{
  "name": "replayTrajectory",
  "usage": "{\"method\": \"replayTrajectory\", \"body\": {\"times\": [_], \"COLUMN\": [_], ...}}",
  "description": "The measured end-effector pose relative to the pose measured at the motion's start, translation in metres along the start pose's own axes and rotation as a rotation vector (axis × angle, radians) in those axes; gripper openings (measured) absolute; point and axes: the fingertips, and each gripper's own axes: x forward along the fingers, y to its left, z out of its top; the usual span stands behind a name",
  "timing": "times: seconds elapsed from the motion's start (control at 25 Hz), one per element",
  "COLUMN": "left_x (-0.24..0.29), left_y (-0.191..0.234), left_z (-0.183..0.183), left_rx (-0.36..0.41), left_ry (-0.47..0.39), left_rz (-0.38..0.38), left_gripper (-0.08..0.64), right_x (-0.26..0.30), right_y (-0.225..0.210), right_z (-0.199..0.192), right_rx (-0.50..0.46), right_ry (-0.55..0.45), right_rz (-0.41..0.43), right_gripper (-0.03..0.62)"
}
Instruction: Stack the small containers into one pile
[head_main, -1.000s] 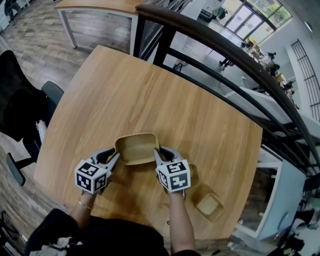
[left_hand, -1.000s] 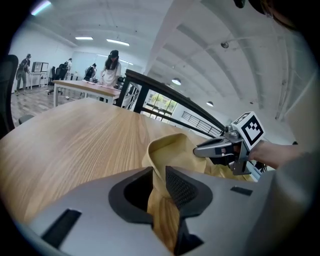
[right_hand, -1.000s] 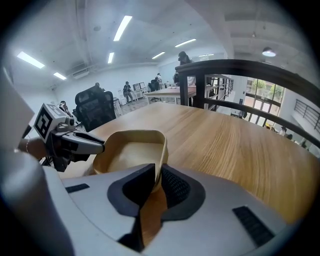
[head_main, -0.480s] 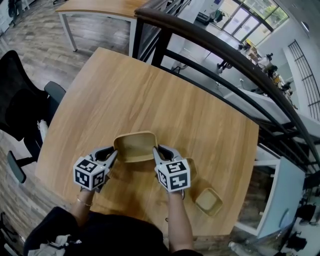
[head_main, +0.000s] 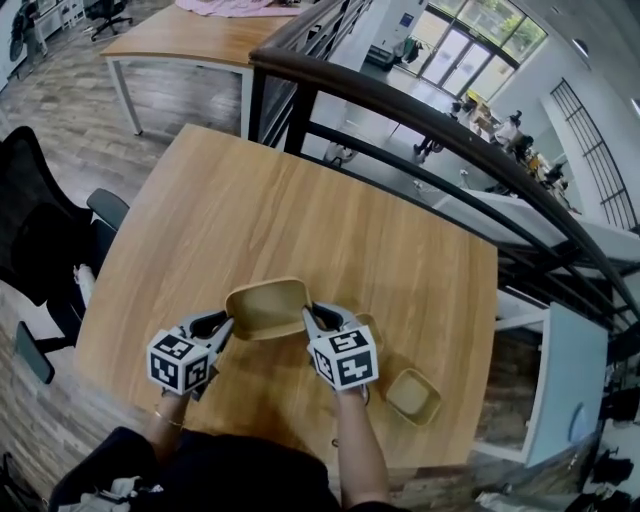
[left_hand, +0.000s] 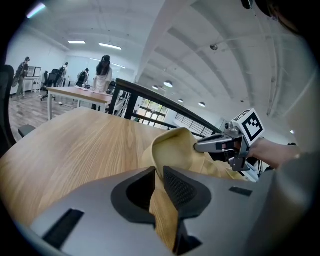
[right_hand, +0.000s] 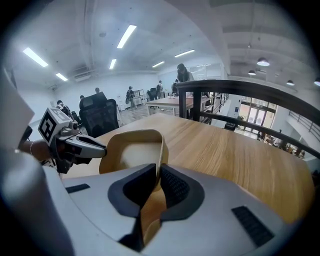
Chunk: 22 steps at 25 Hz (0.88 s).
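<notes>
Container (head_main: 268, 306), largest of three: a tan, rounded-rectangular tub with thin walls, a rolled rim and a plain, empty interior. It sits between the two grippers over the near-centre part of the wooden table (head_main: 300, 200), open side up. Whether its base touches the tabletop cannot be determined.

Left gripper (head_main: 226, 325): its jaws have just been closing and now stand nearly together, with the tub's left wall between them. The left gripper view shows the dark ribbed pads pressed on either face of that wall, one inside the tub and one outside.

Right gripper (head_main: 309, 318): its jaws have also just been closing and now stand almost shut, with the tub's right wall clamped between the pads. The right gripper view shows the rim rising just above the pad tips.

A second, smaller tan container (head_main: 371, 330) lies on the table just right of the right gripper, partly hidden by it. A third small tan container (head_main: 413, 396) rests near the table's near right edge, apart from the others.
</notes>
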Motion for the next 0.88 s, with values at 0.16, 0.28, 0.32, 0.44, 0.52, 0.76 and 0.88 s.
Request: {"method": "replayTrajectory", "body": {"times": [0.16,0.28,0.32,0.44,0.52,0.76,0.88], "left_x": [-0.008,-0.015,-0.018,-0.021,-0.022,-0.023,-0.023], "left_y": [-0.016,-0.028,-0.032,-0.046,-0.055,-0.082,-0.093], "left_z": [-0.004,-0.007,-0.009,-0.015,-0.018,-0.027,-0.030], "left_rx": [0.027,0.050,0.056,0.074,0.089,0.125,0.138], "left_ry": [0.003,0.003,0.004,0.005,0.006,0.007,0.010], "left_rz": [-0.021,-0.038,-0.044,-0.067,-0.084,-0.136,-0.165], "left_gripper": [0.063,0.063,0.063,0.063,0.063,0.063,0.063], "right_x": [-0.016,-0.029,-0.033,-0.046,-0.055,-0.082,-0.093], "right_y": [0.004,0.008,0.009,0.010,0.010,0.007,0.006], "right_z": [-0.007,-0.013,-0.016,-0.025,-0.033,-0.053,-0.060], "right_rx": [0.004,0.009,0.011,0.018,0.025,0.043,0.059], "right_ry": [-0.004,-0.005,-0.004,-0.001,0.005,0.007,0.007], "right_rz": [-0.015,-0.028,-0.033,-0.050,-0.063,-0.103,-0.125], "right_gripper": [0.041,0.041,0.041,0.041,0.041,0.041,0.041]}}
